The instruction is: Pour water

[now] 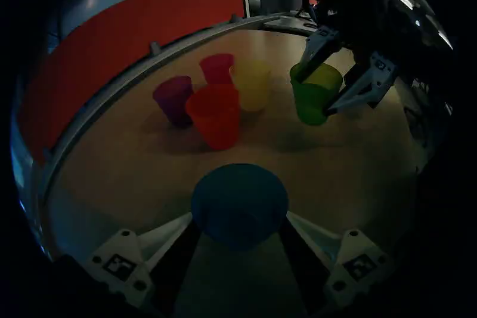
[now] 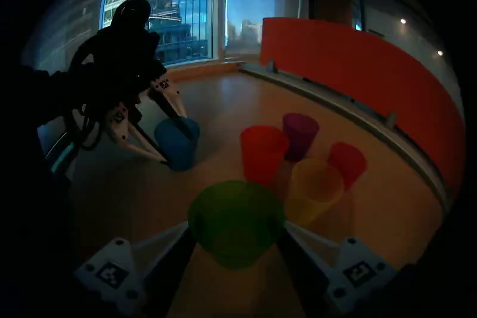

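Six cups were in sight, one of each colour, and two grippers. In the left gripper view, the left gripper (image 1: 238, 224) sat at 6 o'clock with its two fingers clamped on the sides of the one blue cup (image 1: 239, 201), whose rim faced the camera. At about 1 o'clock the right gripper (image 1: 325, 88) held the one green cup (image 1: 311, 98), one finger pressed on each side of it. The cup stood close to upright, with a shadow on the wooden table (image 1: 358, 163) below it.

Four cups stood loose on the table in a tight cluster near 11 o'clock of centre: a red cup (image 1: 214, 116) nearest, a purple cup (image 1: 174, 98) just beside it at 9 o'clock, and a crimson cup (image 1: 216, 67) and a yellow cup (image 1: 253, 84) behind. The green cup was near the yellow one but apart from it.

A red wall panel (image 1: 119, 37) ran along the table's far edge. In the right gripper view, one large window (image 2: 179, 14) showed at 11 o'clock. Whether any cup held water could not be told.
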